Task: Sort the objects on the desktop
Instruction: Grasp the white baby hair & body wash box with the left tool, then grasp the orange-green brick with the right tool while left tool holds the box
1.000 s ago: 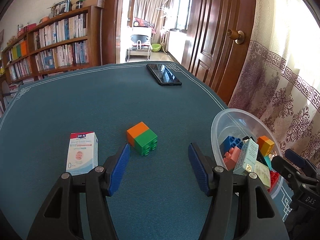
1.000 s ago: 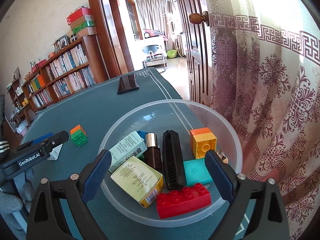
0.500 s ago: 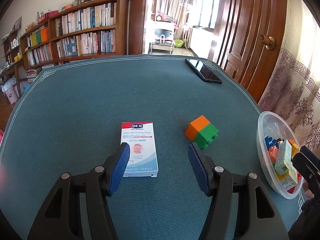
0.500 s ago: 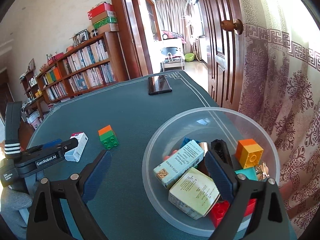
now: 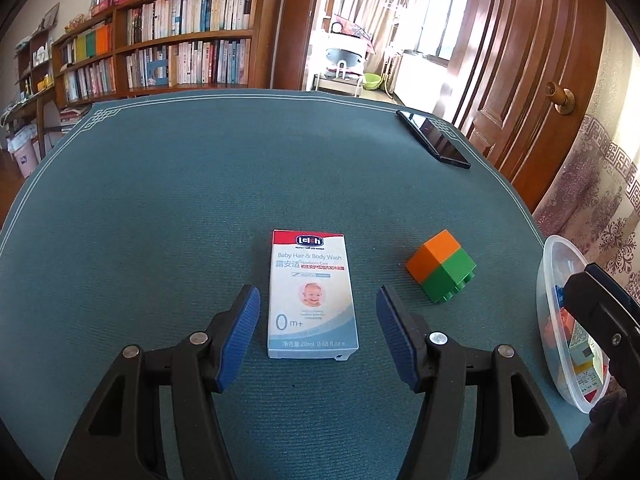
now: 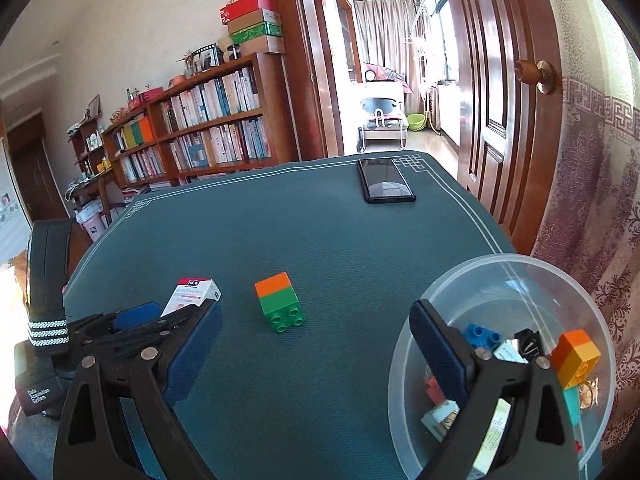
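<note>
item: baby wash carton (image 5: 312,296), thin glossy card, flat on teal textured mat (image 5: 200,208), framed btwn spread pads of left gripper (image 5: 318,330), prob lined up for pickup. orange/green stud block (image 5: 442,270) just beside. clear plastic bowl (image 6: 500,268) holds sorted bits. right gripper (image 6: 316,344) spread, empty. phone (image 6: 386,186) far edge.
</note>
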`<state>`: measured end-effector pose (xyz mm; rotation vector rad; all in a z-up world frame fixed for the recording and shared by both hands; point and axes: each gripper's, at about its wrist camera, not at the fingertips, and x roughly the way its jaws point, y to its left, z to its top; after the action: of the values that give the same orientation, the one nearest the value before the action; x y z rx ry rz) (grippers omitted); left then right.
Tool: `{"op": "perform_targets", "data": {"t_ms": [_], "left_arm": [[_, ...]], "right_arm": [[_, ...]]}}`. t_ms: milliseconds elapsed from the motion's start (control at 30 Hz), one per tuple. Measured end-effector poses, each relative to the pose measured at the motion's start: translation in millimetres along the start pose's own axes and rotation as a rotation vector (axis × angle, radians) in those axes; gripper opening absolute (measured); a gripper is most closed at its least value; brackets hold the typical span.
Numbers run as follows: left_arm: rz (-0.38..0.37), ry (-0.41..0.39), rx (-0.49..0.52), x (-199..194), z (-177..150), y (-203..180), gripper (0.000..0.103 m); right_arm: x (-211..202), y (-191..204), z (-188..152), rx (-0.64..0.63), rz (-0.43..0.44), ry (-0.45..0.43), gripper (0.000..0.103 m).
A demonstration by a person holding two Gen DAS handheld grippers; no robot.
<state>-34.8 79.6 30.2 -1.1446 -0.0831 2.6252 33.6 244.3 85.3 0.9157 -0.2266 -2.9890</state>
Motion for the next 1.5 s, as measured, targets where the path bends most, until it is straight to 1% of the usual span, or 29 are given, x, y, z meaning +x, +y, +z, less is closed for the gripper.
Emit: {"op": "perform_targets", "data": {"t_ms": [233, 333, 433, 500, 533, 633, 767, 833, 900, 967, 1067, 1167, 1233, 1300, 1367, 1400, 1433, 1500], "left_arm": [[0.022, 0.014, -0.012, 14, 1, 2, 0.064], [0.038, 0.028, -0.021, 22, 1, 5, 0.064], [0.052, 0.016, -0.001, 24, 0, 4, 0.063], [0.056, 0.008, 0.002, 23, -1, 5, 0.053], [0.056, 0.007, -0.002, 23, -1, 6, 0.051], [0.076, 0.002, -0.015, 21, -2, 11, 0.051], [0.141, -0.009, -0.041, 13, -6, 24, 0.051], [0.162, -0.014, -0.065, 9, -8, 34, 0.051], [0.184, -0.017, -0.082, 7, -8, 41, 0.051], [0.203, -0.02, -0.099, 6, -7, 48, 0.051], [0.216, -0.022, -0.12, 5, -7, 55, 0.051], [0.227, -0.024, -0.122, 4, -9, 56, 0.051], [0.23, -0.024, -0.117, 4, -9, 55, 0.051], [0.235, -0.024, -0.113, 4, -11, 53, 0.051], [0.238, -0.025, -0.111, 4, -11, 53, 0.051], [0.239, -0.025, -0.111, 4, -12, 53, 0.051], [0.241, -0.026, -0.11, 4, -11, 52, 0.051], [0.242, -0.027, -0.109, 3, -12, 54, 0.051]], "right_arm": [[33, 9, 10, -0.005, 0.03, 0.042, 0.096], [42, 12, 11, -0.014, 0.028, 0.044, 0.096], [48, 11, 8, 0.001, 0.046, 0.046, 0.096], [51, 10, 2, 0.007, 0.049, 0.044, 0.096], [52, 10, 0, 0.005, 0.045, 0.043, 0.096], [55, 8, -7, -0.01, 0.028, 0.05, 0.096], [54, 7, -7, -0.031, 0.022, 0.041, 0.092], [56, 10, -7, -0.05, 0.022, 0.044, 0.09], [60, 13, -9, -0.071, 0.031, 0.063, 0.082], [65, 18, -9, -0.094, 0.041, 0.087, 0.077], [74, 22, -11, -0.117, 0.055, 0.135, 0.073], [86, 22, -12, -0.12, 0.081, 0.206, 0.069], [93, 20, -13, -0.113, 0.091, 0.25, 0.068], [94, 21, -14, -0.128, 0.082, 0.255, 0.068], [95, 29, -16, -0.186, 0.048, 0.27, 0.069], [96, 35, -18, -0.229, 0.03, 0.279, 0.072], [96, 38, -19, -0.256, 0.015, 0.279, 0.072], [96, 35, -19, -0.245, 0.022, 0.284, 0.072]]}}
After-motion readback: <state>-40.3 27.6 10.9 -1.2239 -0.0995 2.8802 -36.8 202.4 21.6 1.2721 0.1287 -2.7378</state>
